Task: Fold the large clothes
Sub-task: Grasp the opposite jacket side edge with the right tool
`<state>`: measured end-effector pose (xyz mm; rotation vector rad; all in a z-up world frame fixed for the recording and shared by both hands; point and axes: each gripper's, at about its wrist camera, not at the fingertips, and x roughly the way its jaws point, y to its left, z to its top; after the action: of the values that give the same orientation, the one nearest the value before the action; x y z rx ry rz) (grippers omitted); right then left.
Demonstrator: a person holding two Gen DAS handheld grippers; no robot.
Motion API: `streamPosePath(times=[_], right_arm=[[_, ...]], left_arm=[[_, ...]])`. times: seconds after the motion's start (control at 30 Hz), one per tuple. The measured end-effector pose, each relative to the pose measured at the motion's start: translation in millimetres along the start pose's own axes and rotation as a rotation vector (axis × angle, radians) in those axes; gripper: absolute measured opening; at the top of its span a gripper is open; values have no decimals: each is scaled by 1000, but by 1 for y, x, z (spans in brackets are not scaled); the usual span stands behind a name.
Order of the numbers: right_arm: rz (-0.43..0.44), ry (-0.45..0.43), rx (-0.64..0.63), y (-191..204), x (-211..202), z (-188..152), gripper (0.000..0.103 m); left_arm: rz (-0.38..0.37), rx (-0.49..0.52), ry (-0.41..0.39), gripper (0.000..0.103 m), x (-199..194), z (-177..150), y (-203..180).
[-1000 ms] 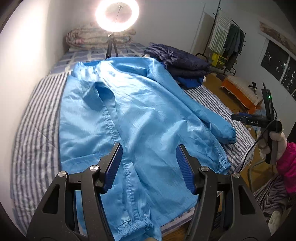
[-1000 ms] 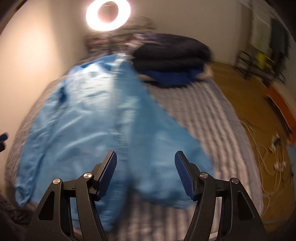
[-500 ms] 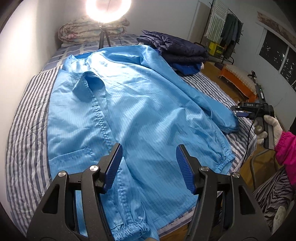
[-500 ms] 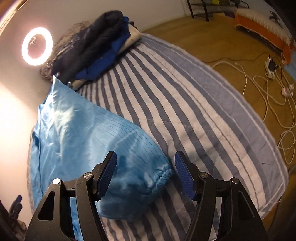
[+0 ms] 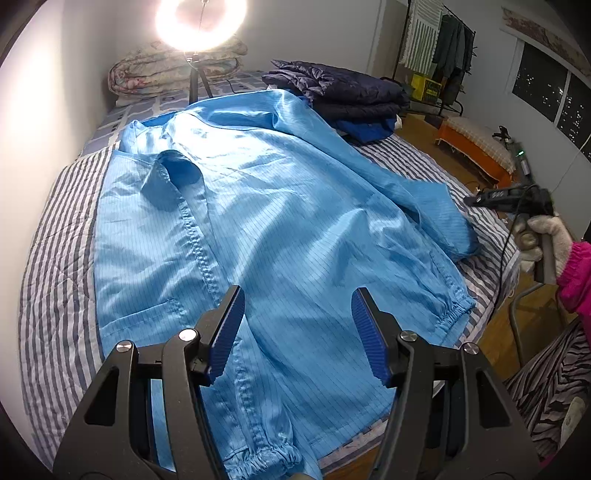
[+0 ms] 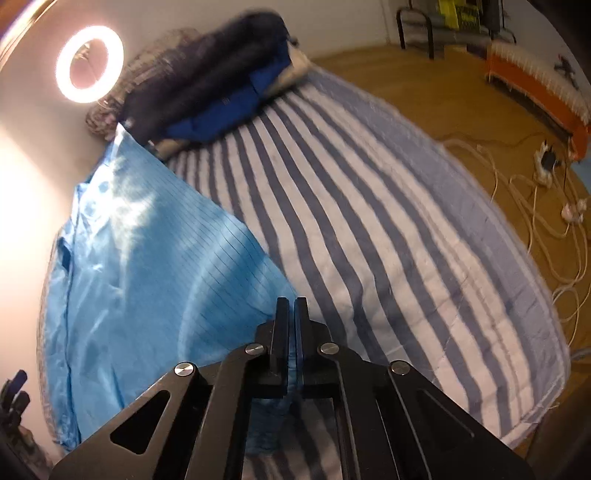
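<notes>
Roughly, left to right across the bed:
Bedsheet (image 5: 59,266): striped blue and white, bare along the left edge of the mattress and again on the right side.
Blue garment (image 5: 280,236): light blue, pinstriped, spread flat front-up over most of the bed; collar toward the far end, placket running down the middle, elastic cuffs at the near edge.
Left gripper (image 5: 297,332): 2 blue-padded fingers spread wide apart, nothing between them; it hangs above the garment's lower front, not touching the cloth.
Ring light (image 5: 201,22): lit, on a tripod at the head of the bed, in front of a rolled floral quilt (image 5: 162,74).
Dark jackets (image 5: 343,92): folded stack, navy over brighter blue, at the far right corner of the bed, just beside the garment's shoulder.
Sleeve (image 5: 436,218): lies angled toward the right edge of the bed.
Right gripper (image 6: 291,306): fingers pressed together with blue cloth pinched between them, at the sleeve's end; the sleeve fabric rises toward it from the sheet.
Gloved hand (image 5: 543,236): grips the right tool's handle, pink cuff showing.
Floor (image 6: 461,96): wood, with white cables (image 6: 546,229) lying loose on the right.
</notes>
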<state>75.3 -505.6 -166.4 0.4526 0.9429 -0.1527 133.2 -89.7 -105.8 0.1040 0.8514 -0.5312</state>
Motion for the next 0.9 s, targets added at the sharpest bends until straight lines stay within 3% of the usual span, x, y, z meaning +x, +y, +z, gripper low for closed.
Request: streamPosePath(times=[0.1,0.23,0.4,0.43,0.5,0.53,0.63,0.9], right_arm=[[40,-72,-9,15,-28,4,0],[82,-156,-118,47,-61,1,0],[102,-115,-100,42,-54,10,2],[99,-93,-89,37,-48,11,8],[68,-66,-73,27,-36,13,33],[48,-56,-55,20,-30,13,52],[51,2,6,3,-11,14,56],[-45,112,66,-22,33,3,56]], left_arm=[[3,-23,-11,62,-3,2,5],[3,-64,-20,62,-8,5,15],[-7,-87,-22,62,-12,4,20],[-4,-84,-21,62,-13,4,20],[-3,-82,-17,62,-12,2,20],[-2,-83,-14,62,-11,1,20],[-4,-88,-6,62,-8,1,20],[-6,-83,2,62,-5,0,19]])
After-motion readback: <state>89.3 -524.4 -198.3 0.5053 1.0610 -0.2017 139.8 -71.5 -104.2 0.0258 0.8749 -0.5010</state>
